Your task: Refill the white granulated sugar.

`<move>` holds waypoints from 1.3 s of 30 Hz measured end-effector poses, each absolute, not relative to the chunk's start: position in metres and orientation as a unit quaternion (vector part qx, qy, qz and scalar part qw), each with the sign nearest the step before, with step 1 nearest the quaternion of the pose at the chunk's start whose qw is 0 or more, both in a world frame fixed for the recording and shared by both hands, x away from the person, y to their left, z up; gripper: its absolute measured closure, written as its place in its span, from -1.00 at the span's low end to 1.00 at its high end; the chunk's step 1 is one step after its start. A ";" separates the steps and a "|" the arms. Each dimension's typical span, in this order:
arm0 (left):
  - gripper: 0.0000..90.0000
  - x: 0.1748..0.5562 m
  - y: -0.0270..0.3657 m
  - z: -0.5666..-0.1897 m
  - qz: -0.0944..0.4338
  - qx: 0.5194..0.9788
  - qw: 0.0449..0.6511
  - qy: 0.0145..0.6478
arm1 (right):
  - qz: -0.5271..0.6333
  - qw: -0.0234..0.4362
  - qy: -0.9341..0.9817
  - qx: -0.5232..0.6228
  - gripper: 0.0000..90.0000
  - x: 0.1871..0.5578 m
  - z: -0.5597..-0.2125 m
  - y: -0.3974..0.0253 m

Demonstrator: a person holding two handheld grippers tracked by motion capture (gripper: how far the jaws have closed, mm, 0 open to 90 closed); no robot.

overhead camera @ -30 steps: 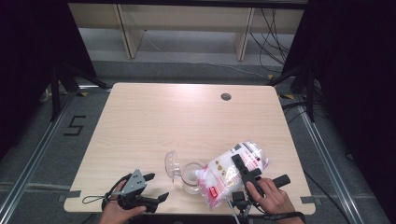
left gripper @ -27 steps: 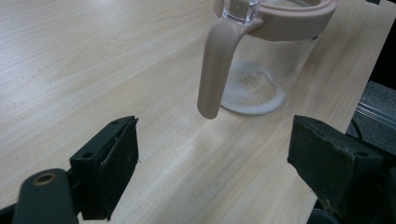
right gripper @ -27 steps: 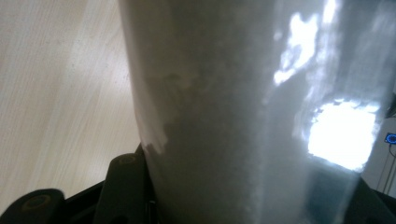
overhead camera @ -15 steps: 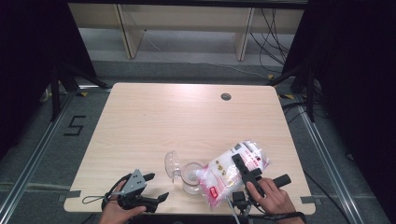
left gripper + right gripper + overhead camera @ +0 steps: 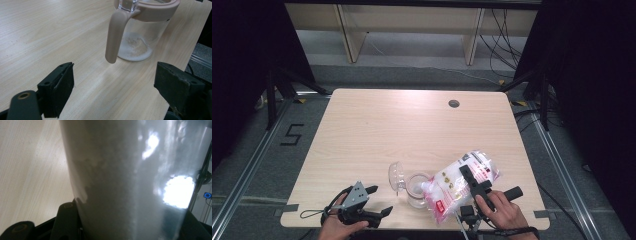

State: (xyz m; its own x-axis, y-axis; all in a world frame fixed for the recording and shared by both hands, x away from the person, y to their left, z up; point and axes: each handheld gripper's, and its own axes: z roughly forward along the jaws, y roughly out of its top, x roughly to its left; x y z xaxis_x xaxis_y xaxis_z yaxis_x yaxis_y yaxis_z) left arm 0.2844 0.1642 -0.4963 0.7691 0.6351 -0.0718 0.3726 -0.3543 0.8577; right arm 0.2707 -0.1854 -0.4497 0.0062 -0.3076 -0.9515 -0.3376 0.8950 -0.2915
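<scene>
1. While the right gripper [image 5: 472, 181] stays clamped on the bag [image 5: 462, 182] of white granules, the bag lies tilted with its lower corner over the mouth of the clear jar [image 5: 414, 189], much as it did a second ago; nothing in the high view has visibly shifted.
2. That steadiness suggests the pour is under way rather than being set up or ended: the left gripper view shows a thin layer of white granules [image 5: 133, 48] on the jar's bottom, so the filling looks to be at an early stage.
3. The jar stands upright near the table's [image 5: 412, 125] front edge, its hinged lid [image 5: 395, 176] swung open to the left and its beige handle [image 5: 115, 35] facing the left gripper [image 5: 377, 202].
4. The left gripper rests on the table, its jaws spread wide and holding nothing, just beside the jar but apart from it.
5. The right gripper view shows the bag's translucent wall [image 5: 125, 182] pressed between the jaws.
</scene>
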 end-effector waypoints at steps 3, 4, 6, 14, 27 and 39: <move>-0.65 0.284 0.164 -0.496 0.138 0.811 0.476 0.310 | 0.010 0.672 0.704 -0.230 0.14 0.271 -0.449 -0.185; -0.65 0.284 0.164 -0.496 0.138 0.811 0.476 0.311 | 0.011 0.668 0.711 -0.218 0.14 0.270 -0.451 -0.186; -0.65 0.284 0.164 -0.497 0.138 0.809 0.478 0.312 | 0.009 0.670 0.707 -0.226 0.14 0.270 -0.450 -0.185; -0.65 0.283 0.163 -0.497 0.132 0.804 0.482 0.322 | 0.002 0.668 0.706 -0.237 0.14 0.270 -0.448 -0.185; -0.65 0.283 0.163 -0.497 0.132 0.804 0.482 0.323 | 0.012 0.672 0.706 -0.224 0.15 0.270 -0.448 -0.186; -0.65 0.283 0.163 -0.497 0.130 0.803 0.483 0.323 | 0.006 0.667 0.708 -0.233 0.15 0.270 -0.447 -0.185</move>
